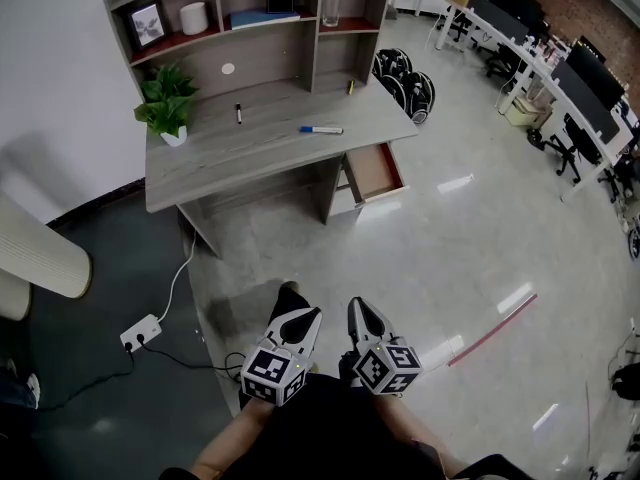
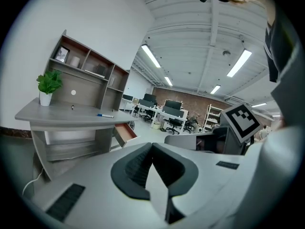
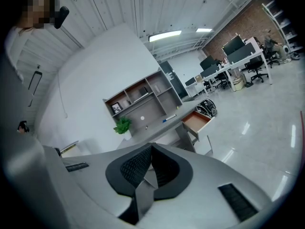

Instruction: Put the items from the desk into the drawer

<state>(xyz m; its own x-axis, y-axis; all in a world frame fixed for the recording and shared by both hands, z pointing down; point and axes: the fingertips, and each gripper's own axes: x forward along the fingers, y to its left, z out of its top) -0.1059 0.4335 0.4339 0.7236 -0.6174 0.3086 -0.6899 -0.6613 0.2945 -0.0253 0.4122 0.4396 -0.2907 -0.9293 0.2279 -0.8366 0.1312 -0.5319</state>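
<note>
- The left hand-held gripper [image 1: 304,316] and the right hand-held gripper [image 1: 360,310] are held low in front of the person. The jaws of each are closed together and nothing is gripped.
- Both are kept well apart from the table [image 1: 250,158], over bare floor [image 1: 300,248].
- The task is judged not yet begun, since nothing is carried.
- A blue marker [image 1: 321,129] and a dark pen [image 1: 238,113] are seen lying on the table, with a small yellow thing [image 1: 350,86] near its back edge that cannot be made out.
- The drawer [image 1: 375,171] is found pulled open at the table's right end; no item is seen in the part of it that shows.
- All the items are thus left to be moved.
- A potted plant [image 1: 168,103] is set at the table's left end, and shelves [image 1: 260,13] are mounted along the back.
- A power strip [image 1: 140,333] is seen on the glossy floor, and rows of office workstations [image 1: 560,78] are seen beyond.
</note>
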